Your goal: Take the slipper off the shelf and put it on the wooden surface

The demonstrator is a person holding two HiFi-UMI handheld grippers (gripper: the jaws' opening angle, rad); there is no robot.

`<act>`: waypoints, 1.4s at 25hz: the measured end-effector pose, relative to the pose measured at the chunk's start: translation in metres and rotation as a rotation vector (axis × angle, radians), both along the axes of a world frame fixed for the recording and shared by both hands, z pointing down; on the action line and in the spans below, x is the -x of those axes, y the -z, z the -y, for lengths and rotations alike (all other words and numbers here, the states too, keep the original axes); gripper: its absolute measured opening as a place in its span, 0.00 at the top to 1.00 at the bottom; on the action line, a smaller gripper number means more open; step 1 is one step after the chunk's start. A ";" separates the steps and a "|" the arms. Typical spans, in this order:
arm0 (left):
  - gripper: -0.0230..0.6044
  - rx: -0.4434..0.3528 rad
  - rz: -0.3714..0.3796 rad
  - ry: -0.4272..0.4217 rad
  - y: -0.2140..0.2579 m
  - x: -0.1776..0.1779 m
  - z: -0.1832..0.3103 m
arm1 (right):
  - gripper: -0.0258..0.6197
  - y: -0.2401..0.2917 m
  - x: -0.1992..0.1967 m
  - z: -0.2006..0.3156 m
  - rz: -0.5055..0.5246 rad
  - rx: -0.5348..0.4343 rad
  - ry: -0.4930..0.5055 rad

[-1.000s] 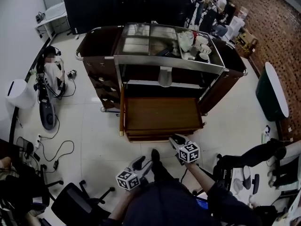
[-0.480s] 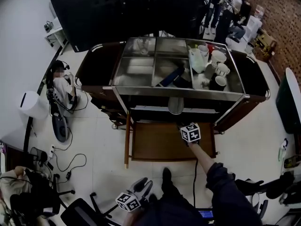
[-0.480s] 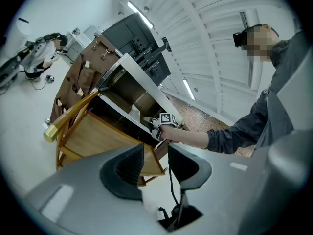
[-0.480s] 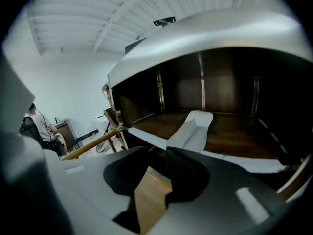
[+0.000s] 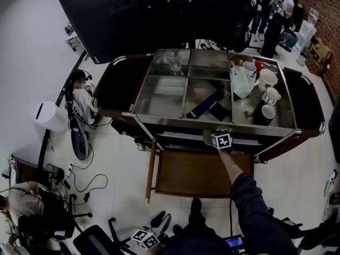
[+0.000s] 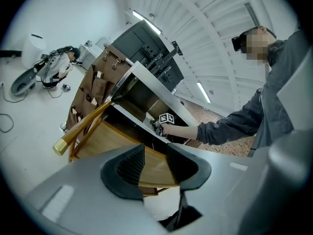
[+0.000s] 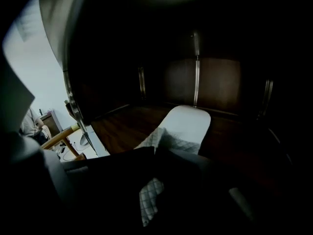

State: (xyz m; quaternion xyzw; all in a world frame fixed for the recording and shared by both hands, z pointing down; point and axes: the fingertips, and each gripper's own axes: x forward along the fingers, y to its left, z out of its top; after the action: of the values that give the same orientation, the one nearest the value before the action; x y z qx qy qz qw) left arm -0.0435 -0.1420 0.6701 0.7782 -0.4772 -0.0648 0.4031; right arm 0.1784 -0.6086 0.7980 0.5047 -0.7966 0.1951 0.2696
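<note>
A white slipper (image 7: 188,124) with a quilted insole lies on the dark shelf under the cart's steel top; from the head view only its edge (image 5: 207,137) shows below the rim. My right gripper (image 7: 154,170) reaches into that shelf (image 5: 219,138), jaws closing, pressed on the slipper's near rim. The pulled-out wooden surface (image 5: 186,177) lies just below the shelf. My left gripper (image 5: 161,218) hangs low by my legs; its jaws (image 6: 154,160) are closing with a gap and nothing between them, and the wooden surface (image 6: 105,138) shows beyond.
The cart's steel top (image 5: 164,94) holds several mugs (image 5: 267,79) and dark flat items (image 5: 206,104). A large dark screen (image 5: 159,15) stands behind. A person (image 5: 82,97) sits on the floor at left among cables. An office chair (image 5: 90,240) stands at the lower left.
My right gripper has gone from in front of the wooden surface up and forward into the shelf, onto the slipper. The head view has moved closer to the cart. The left gripper stayed low.
</note>
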 end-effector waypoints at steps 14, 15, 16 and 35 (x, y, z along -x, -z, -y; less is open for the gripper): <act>0.73 -0.070 -0.091 -0.256 -0.004 -0.062 0.010 | 0.95 -0.008 -0.017 -0.269 0.163 -0.016 0.003; 0.74 -0.079 -0.096 -0.276 -0.003 -0.064 0.006 | 0.95 -0.020 -0.028 -0.293 0.146 0.009 -0.014; 0.74 -0.085 -0.100 -0.296 -0.001 -0.065 0.001 | 0.95 -0.031 -0.039 -0.314 0.136 0.033 -0.036; 0.77 -0.184 -0.148 -0.448 0.015 -0.035 -0.160 | 0.76 0.034 0.071 -0.555 0.348 -0.009 -0.080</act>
State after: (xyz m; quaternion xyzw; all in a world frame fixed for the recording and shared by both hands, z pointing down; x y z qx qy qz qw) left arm -0.0088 0.0181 0.6551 0.8911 -0.2540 -0.0737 0.3688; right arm 0.1077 -0.0533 0.7642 0.4958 -0.8115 0.2862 0.1176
